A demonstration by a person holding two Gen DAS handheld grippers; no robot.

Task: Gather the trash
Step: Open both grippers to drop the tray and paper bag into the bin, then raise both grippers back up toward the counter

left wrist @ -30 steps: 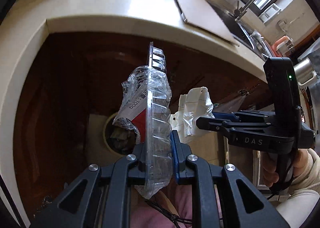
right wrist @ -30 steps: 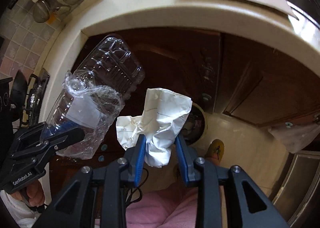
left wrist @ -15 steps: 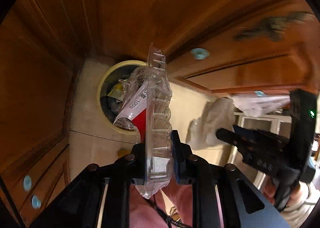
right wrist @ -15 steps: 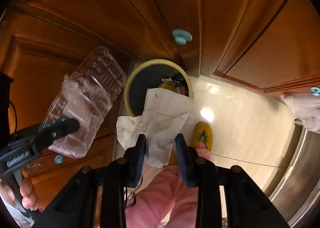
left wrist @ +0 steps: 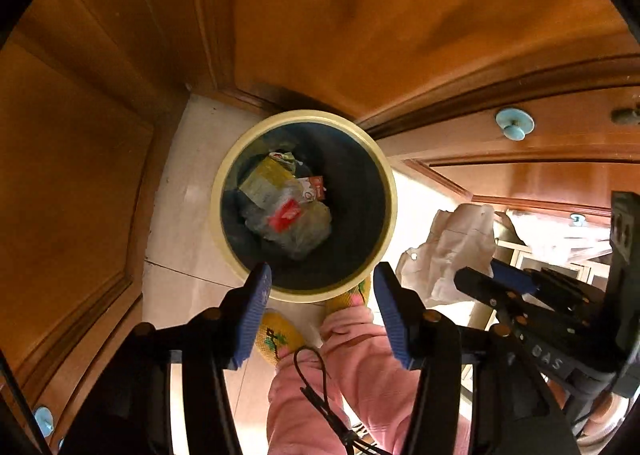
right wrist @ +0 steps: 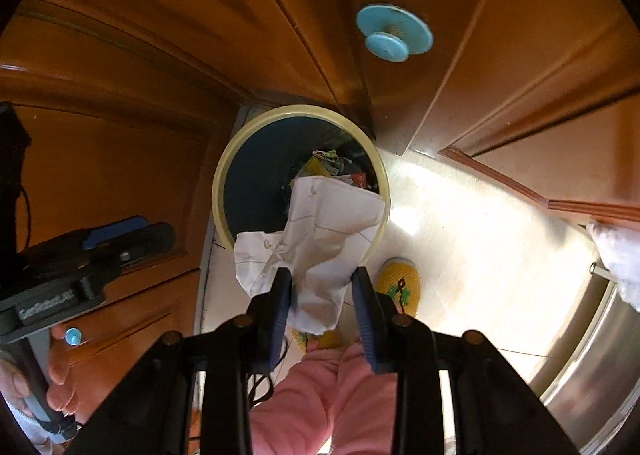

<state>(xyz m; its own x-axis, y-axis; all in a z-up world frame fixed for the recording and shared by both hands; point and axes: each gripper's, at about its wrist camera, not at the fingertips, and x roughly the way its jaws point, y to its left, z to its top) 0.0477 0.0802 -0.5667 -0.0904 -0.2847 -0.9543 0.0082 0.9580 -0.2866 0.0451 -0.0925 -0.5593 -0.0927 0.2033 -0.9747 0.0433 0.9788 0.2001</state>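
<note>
Over the bin (left wrist: 394,191), your left gripper (left wrist: 322,309) is hanging with its fingers (left wrist: 256,315) spread wide and nothing between them. Trash is sitting at the bottom of the bin: crinkled clear plastic (left wrist: 296,225) with a red label, plus a yellow carton (left wrist: 266,181).

Your right gripper (right wrist: 322,305) is pinching the paper (right wrist: 328,231), fingers (right wrist: 280,301) closed on its lower end. The paper is hanging above the near-right side of the rim, partly over the floor (right wrist: 460,223), not centred on the opening.

Risks, as I'm judging them:
- Letting go here could be dropping the paper onto the rim or the floor, since part of it is overhanging outside the bin.
- Crumpled paper is light and could be snagging on a finger pad on release instead of falling.
- Your slippers (right wrist: 400,285) are sitting right by the bin; a nudge could be shifting it.

Writing: the paper is showing what looks like "DATE" on a ruled line. The left gripper body in the right view is carrying a "GenRobot.AI"-like mark, blurred. The right gripper (left wrist: 496,285) in the left view is showing "DAS". Labels in the bin are too small to read.
</note>
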